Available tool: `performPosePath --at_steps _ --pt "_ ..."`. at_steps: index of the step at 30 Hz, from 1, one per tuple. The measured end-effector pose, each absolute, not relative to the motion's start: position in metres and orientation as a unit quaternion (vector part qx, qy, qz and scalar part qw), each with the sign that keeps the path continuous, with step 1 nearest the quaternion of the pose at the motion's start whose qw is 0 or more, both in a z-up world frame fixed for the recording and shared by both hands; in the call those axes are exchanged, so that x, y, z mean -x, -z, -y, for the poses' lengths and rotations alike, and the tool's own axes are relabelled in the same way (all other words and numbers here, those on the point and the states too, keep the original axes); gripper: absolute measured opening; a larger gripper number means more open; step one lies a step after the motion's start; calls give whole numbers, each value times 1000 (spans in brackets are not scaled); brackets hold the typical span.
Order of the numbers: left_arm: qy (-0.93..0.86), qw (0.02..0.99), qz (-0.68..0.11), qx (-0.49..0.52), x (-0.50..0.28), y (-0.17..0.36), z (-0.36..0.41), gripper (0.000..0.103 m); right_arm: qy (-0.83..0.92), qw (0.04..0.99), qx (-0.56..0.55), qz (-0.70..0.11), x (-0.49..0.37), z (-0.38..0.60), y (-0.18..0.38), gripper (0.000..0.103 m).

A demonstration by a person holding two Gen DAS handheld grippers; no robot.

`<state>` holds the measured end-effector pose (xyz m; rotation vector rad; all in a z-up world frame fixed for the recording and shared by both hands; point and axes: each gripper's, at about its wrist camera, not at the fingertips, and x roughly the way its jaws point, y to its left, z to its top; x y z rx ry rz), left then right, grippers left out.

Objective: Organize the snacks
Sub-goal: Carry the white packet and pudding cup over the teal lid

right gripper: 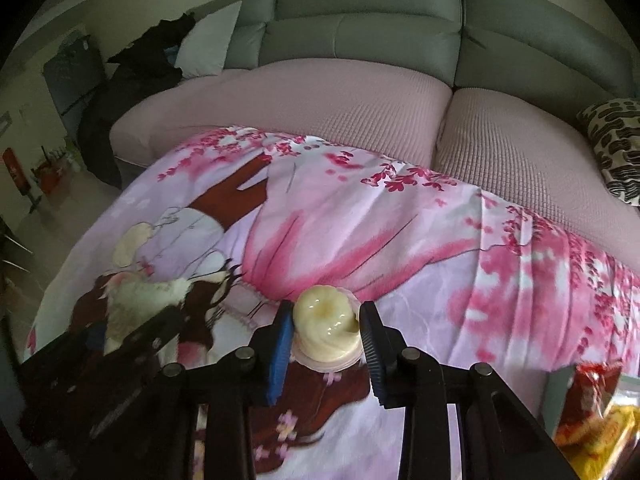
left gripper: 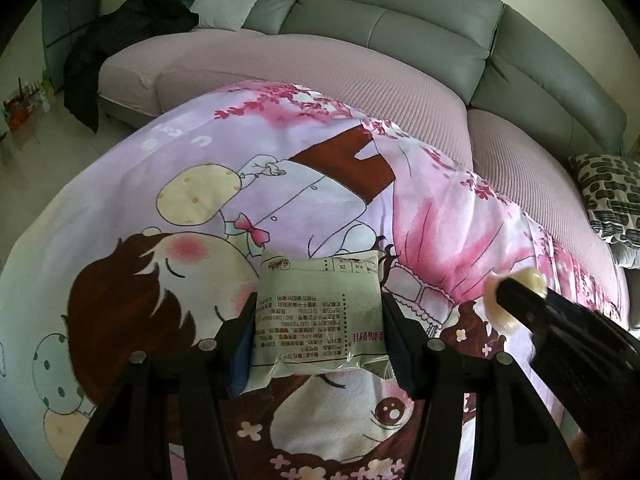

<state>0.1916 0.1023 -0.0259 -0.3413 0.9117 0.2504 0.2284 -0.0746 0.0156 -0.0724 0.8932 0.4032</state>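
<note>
A pale green, printed plastic snack packet [left gripper: 318,312] is clamped between the pads of the left gripper [left gripper: 320,344], at the lower centre of the left wrist view. Its long axis is seen to run away from the claw, toward the top of the frame, with the far short edge projecting beyond the fingertips and the near end crumpled between the jaws.

A small, cream-coloured, swirled jelly cup with a pinkish rim [right gripper: 326,328] is grasped by the right gripper [right gripper: 326,330], its jaws clenched against the cup's sides at the lower centre of the right wrist view. The same cup [left gripper: 516,296] is seen at the right edge of the left wrist view, level with the packet and well apart from it.

Both items are held over a pink and lilac cartoon-printed cloth [right gripper: 360,232], which is spread over a surface in front of a pink-covered grey sofa [right gripper: 304,104]. A red and yellow snack bag [right gripper: 596,412] is visible at the lower right corner of the right wrist view, past the cloth's edge; the right hand is judged the nearer to it. Whether a container stands there cannot be told. Open cloth lies ahead of both claws, and the cloth's left edge falls away to the floor.
</note>
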Motion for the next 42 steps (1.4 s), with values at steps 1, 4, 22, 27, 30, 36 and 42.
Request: performPosePath --at_steps 1,4,22,27,30,36,42 --pt "-121 878 -435 162 -190 24 -102 59 -194 882 31 -427 -223 77 -19 36" --pt "-120 883 -425 157 -185 15 -100 59 -196 885 15 -423 -207 87 -30 36" --pt "-94 896 -415 130 -170 -11 -74 58 -104 898 -40 -426 -128 182 -48 36" --pt "-62 902 -411 113 -165 -20 -50 58 -86 896 -55 -433 -112 208 -47 36" --pt "-39 906 -410 97 -161 -24 -30 58 -74 895 -64 -435 -103 224 -48 36" --pt "5 908 -416 56 -151 -29 18 58 -55 895 -83 -435 -89 253 -52 36" --pt "51 905 -422 30 -135 -37 57 59 -40 897 -111 -427 -76 281 -57 36"
